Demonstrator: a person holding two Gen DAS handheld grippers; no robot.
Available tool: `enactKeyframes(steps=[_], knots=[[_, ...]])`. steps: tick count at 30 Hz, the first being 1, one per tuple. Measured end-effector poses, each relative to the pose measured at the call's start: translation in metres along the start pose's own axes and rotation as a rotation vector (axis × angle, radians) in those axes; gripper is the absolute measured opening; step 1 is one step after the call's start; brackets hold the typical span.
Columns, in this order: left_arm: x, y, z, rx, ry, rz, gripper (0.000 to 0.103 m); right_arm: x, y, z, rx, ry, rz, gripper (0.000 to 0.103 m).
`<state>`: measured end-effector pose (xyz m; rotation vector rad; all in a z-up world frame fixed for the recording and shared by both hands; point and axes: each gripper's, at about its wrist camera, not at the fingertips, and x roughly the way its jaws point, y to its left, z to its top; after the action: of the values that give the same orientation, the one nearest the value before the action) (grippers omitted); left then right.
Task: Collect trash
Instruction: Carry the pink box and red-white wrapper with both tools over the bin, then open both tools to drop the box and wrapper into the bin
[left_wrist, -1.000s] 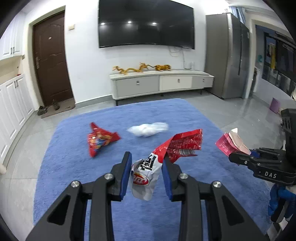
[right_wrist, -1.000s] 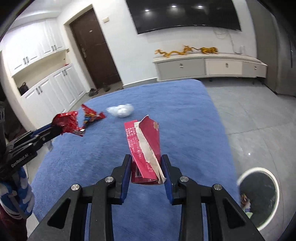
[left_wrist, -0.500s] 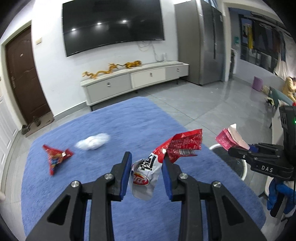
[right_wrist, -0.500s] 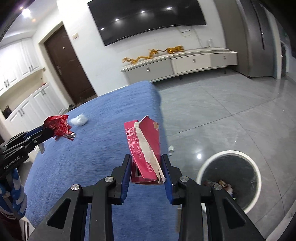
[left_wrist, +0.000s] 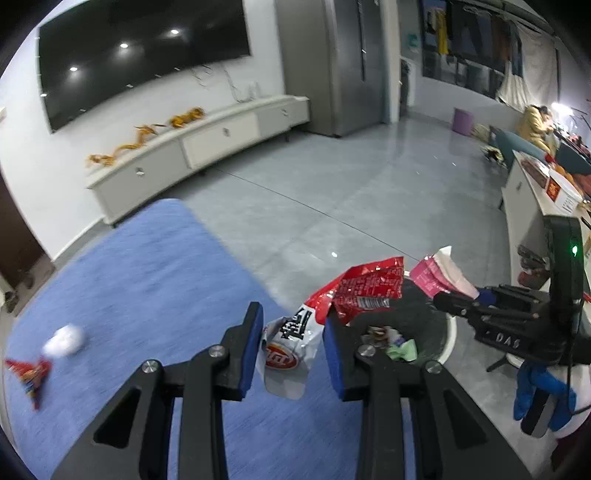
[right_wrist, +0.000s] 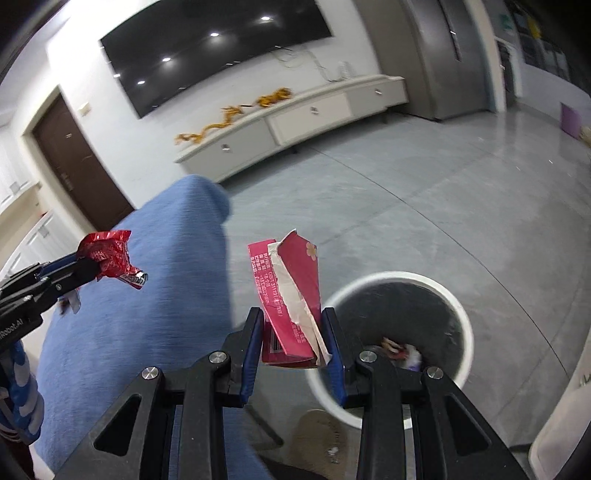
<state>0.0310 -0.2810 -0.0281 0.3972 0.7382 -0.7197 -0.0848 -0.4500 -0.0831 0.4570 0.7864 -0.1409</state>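
My left gripper (left_wrist: 293, 343) is shut on a red and white chip bag (left_wrist: 295, 347) and holds it in the air beside the white trash bin (left_wrist: 448, 343). My right gripper (right_wrist: 293, 350) is shut on a torn pink carton (right_wrist: 291, 295), just left of the bin's rim (right_wrist: 458, 310). The bin holds some scraps. The right gripper and its carton (left_wrist: 439, 273) show at right in the left wrist view. The left gripper's bag (right_wrist: 110, 254) shows at left in the right wrist view. A white crumpled tissue (left_wrist: 64, 341) and a red wrapper (left_wrist: 31, 371) lie on the blue table.
The blue cloth-covered table (left_wrist: 129, 280) ends just left of the bin. Grey tiled floor (left_wrist: 351, 184) stretches to a white TV cabinet (left_wrist: 192, 151) and a grey fridge (left_wrist: 332, 62). A counter with boxes (left_wrist: 546, 184) stands at right.
Both grippers have swung right with their trash, off the table's edge toward the bin. The bin has come close under the right gripper. The tissue and red wrapper have slid to the far left.
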Motion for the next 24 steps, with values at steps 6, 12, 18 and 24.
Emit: enactKeyframes(steps=[6,12,18,24], knots=[[0.068,-0.033,0.026,0.003,0.087,-0.118,0.031,0.023,-0.05,0.0,0.085,0.041,-0.077,0.03],[0.114,-0.059,0.044,-0.031,0.155,-0.238,0.032,0.044,-0.083,-0.005,0.143,0.077,-0.123,0.032],[0.139,-0.069,0.049,-0.097,0.203,-0.343,0.058,0.049,-0.106,-0.016,0.192,0.098,-0.157,0.05],[0.129,-0.066,0.048,-0.126,0.182,-0.339,0.058,0.038,-0.112,-0.024,0.213,0.101,-0.174,0.051]])
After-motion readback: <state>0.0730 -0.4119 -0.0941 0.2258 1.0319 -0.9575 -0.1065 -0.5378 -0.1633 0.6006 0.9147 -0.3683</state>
